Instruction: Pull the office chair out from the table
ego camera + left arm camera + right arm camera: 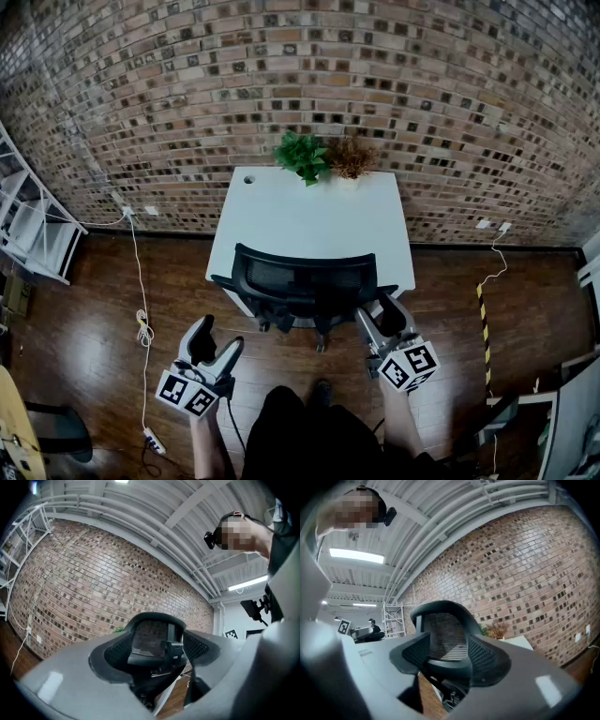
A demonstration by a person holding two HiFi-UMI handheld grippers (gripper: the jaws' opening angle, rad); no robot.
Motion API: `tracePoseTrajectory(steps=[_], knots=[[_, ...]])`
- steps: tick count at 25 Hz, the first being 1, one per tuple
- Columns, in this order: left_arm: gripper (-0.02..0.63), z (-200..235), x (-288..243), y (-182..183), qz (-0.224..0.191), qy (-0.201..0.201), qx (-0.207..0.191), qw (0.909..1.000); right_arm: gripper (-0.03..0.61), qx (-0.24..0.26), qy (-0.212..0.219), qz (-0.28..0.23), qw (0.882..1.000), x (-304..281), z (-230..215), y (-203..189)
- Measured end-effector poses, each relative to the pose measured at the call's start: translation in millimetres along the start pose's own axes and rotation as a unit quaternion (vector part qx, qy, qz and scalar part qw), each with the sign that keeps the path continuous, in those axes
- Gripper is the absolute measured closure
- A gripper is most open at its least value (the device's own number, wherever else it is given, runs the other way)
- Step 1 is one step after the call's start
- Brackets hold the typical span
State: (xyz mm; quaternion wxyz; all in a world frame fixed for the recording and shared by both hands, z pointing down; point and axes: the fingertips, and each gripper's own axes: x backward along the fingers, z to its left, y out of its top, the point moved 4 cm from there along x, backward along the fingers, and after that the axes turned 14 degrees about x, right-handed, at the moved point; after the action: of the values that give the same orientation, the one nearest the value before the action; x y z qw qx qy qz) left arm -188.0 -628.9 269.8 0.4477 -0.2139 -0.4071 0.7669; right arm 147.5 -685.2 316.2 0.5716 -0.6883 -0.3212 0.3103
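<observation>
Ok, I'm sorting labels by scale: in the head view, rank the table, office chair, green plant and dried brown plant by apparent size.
1. table
2. office chair
3. green plant and dried brown plant: these look about alike, so they are not ranked against each other.

The office chair (pixel 305 286) stands tucked against the table (pixel 281 220), with plants (pixel 302 155) on its far edge.
</observation>
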Motion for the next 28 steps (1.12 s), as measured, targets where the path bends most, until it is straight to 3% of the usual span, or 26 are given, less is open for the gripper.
tracePoseTrajectory(steps=[2, 6, 10, 13, 15, 17, 20, 21, 23, 26, 28], knots=[[0.164, 18.1, -22.0, -2.3, 0.014, 0.004, -0.007, 0.9999, 0.296, 0.007, -0.010, 0.005, 1.000, -9.1, -14.0, -6.4], [0.152, 58.7, -66.0, -3.4, 0.036, 0.009, -0.037, 0.9986, 0.284, 0.043, -0.021, 0.018, 0.999, -34.9, -30.3, -24.4], [0.114, 97.0, -116.7, -17.7, 0.063, -0.014, -0.051, 0.9966, 0.244, 0.083, -0.001, 0.035, 0.996, -72.8, -44.0, -45.7], [0.087, 116.4, -142.8, -18.1, 0.101, -0.061, -0.031, 0.9925, 0.229, 0.089, 0.057, 0.041, 0.994, -103.4, -40.0, -63.2], [0.082, 121.7, -160.2, -16.2, 0.123, -0.102, -0.018, 0.9870, 0.261, 0.090, 0.103, 0.035, 0.990, -119.4, -43.7, -65.7], [0.082, 121.8, -172.7, -22.8, 0.151, -0.135, -0.028, 0.9789, 0.265, 0.074, 0.161, 0.027, 0.984, -124.9, -49.8, -66.8], [0.101, 120.8, -175.6, -34.7, 0.196, -0.187, -0.056, 0.9610, 0.359, 0.015, 0.266, 0.028, 0.963, -124.1, -47.8, -77.3], [0.114, 124.3, -175.2, -36.0, 0.204, -0.201, -0.049, 0.9568, 0.388, 0.005, 0.287, 0.032, 0.957, -124.8, -45.6, -80.8], [0.218, 135.8, -176.4, -39.4, 0.218, -0.221, -0.009, 0.9506, 0.403, -0.002, 0.303, 0.040, 0.952, -127.6, -44.6, -84.6], [0.245, 148.9, -182.6, -50.7, 0.249, -0.238, 0.062, 0.9368, 0.413, -0.008, 0.305, 0.044, 0.951, -131.9, -50.7, -85.8], [0.246, 150.5, -185.8, -49.0, 0.255, -0.236, 0.073, 0.9349, 0.419, -0.016, 0.308, 0.040, 0.950, -134.3, -52.4, -84.5]])
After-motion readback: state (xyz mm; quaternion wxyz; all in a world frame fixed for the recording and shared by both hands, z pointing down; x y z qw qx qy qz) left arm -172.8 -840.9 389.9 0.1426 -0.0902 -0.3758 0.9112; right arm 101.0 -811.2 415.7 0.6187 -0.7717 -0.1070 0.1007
